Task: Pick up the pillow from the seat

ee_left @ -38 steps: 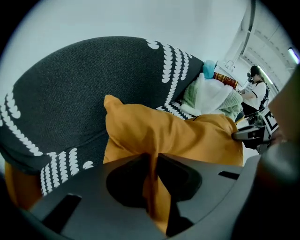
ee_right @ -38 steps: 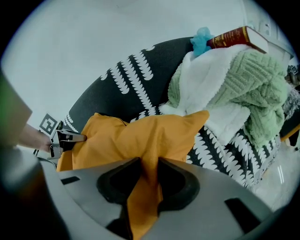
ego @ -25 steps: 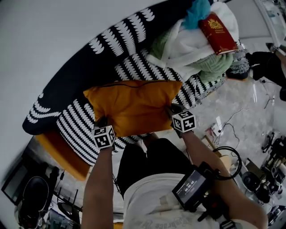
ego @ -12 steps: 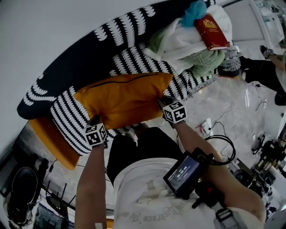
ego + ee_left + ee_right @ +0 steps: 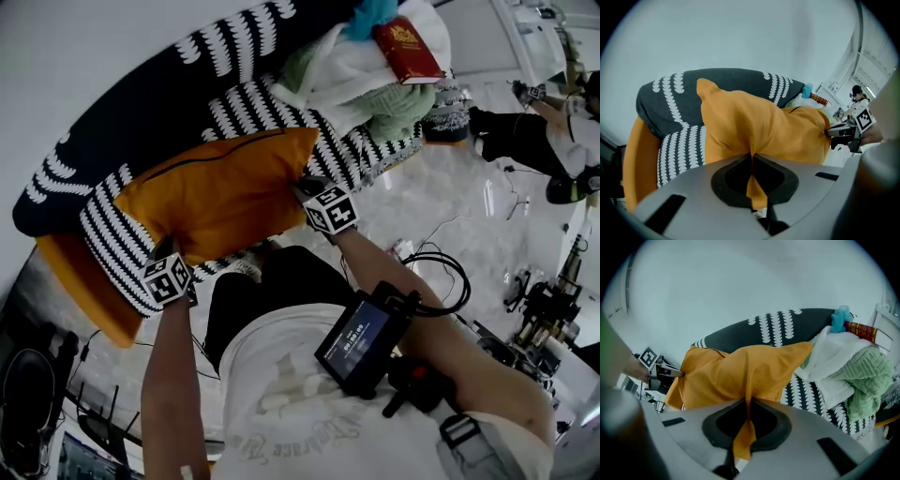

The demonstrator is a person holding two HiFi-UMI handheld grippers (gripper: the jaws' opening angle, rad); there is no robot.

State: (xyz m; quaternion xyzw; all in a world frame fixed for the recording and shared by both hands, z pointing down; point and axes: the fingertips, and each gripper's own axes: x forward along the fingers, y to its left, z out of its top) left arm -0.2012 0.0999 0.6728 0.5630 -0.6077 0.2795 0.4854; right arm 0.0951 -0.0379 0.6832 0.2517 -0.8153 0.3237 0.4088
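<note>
A: What is biggest here?
B: The sofa (image 5: pixel 122 131), dark with rows of white marks; its seat cushion (image 5: pixel 111 246) carries the same pattern.
A: And the pillow (image 5: pixel 220 192)?
B: Orange, stretched over the seat cushion in front of the backrest, held at both ends; I cannot tell whether it hangs clear of the cushion.
A: Anything beside it?
B: A heap of blankets (image 5: pixel 349 67), white and green, at the far end of the sofa, with a red book (image 5: pixel 405 47) lying on top.
A: The grippers?
B: The left gripper (image 5: pixel 752 159) is clamped tight on a fold of the pillow's fabric; the right gripper (image 5: pixel 748 404) pinches the opposite end, its jaws closing on the cloth between them.
</note>
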